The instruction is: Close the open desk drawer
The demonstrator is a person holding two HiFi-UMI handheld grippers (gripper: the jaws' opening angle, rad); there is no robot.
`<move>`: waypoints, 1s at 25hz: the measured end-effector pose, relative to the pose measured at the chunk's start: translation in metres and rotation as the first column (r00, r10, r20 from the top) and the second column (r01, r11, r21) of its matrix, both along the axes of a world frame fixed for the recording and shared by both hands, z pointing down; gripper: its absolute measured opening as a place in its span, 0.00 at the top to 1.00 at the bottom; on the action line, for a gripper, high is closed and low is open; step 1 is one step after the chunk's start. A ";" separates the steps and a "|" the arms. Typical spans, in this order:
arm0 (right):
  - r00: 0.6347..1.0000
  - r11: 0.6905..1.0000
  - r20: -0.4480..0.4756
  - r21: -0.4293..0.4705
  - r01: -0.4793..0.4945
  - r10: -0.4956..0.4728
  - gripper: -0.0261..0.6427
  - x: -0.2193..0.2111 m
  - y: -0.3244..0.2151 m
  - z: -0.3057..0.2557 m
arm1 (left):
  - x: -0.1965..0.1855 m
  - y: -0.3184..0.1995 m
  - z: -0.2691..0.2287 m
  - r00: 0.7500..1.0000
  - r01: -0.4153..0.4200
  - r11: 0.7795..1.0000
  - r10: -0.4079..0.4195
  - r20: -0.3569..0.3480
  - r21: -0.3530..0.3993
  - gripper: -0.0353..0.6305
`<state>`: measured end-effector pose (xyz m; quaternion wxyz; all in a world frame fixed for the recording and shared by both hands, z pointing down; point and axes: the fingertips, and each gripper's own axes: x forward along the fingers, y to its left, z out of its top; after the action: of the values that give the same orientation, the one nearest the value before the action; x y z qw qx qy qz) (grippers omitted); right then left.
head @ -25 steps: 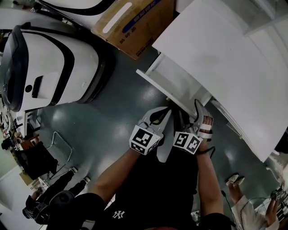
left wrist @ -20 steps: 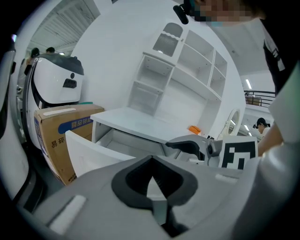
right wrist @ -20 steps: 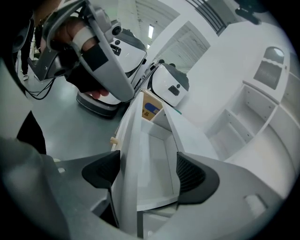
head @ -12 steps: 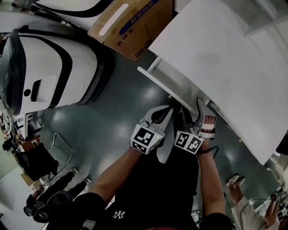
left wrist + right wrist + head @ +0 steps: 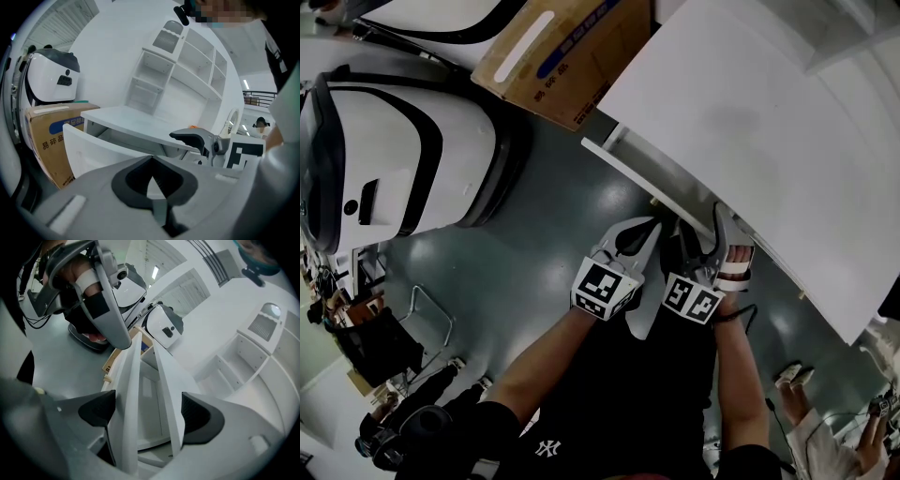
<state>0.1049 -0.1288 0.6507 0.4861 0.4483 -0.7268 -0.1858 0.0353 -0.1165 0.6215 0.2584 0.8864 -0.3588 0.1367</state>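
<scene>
From the head view, the left claw (image 5: 642,232) and right claw (image 5: 703,236) have crept toward the drawer (image 5: 628,172), still pulled out under the desk (image 5: 750,112): we have barely begun. Left gripper view: claw pressed together, empty; cardboard box (image 5: 47,140) stands clear. Right gripper view: claw spread, straddling the drawer front.

Your black short-sleeved shirt (image 5: 614,403) bears a small white emblem (image 5: 546,448), and your grey plastic left gripper (image 5: 652,228) and right gripper (image 5: 705,234) each carry a black-and-white marker cube (image 5: 602,289).

Steep overhead, two close drawer (image 5: 639,159) views
</scene>
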 end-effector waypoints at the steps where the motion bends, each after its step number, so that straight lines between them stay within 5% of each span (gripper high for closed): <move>1: 1.000 1.000 -0.002 0.003 -0.005 0.005 0.26 0.001 -0.001 0.000 | 0.000 -0.001 0.001 1.000 -0.001 1.000 0.001 -0.001 0.000 0.94; 25: 0.990 0.989 -0.051 0.087 -0.124 0.129 0.22 0.028 -0.042 0.002 | 0.005 -0.023 0.015 0.999 -0.021 0.999 0.022 -0.028 0.028 0.95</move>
<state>0.1334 -0.1713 0.6525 0.4981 0.5078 -0.6746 -0.1973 0.0406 -0.1398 0.6364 0.2499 0.8955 -0.3474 0.1221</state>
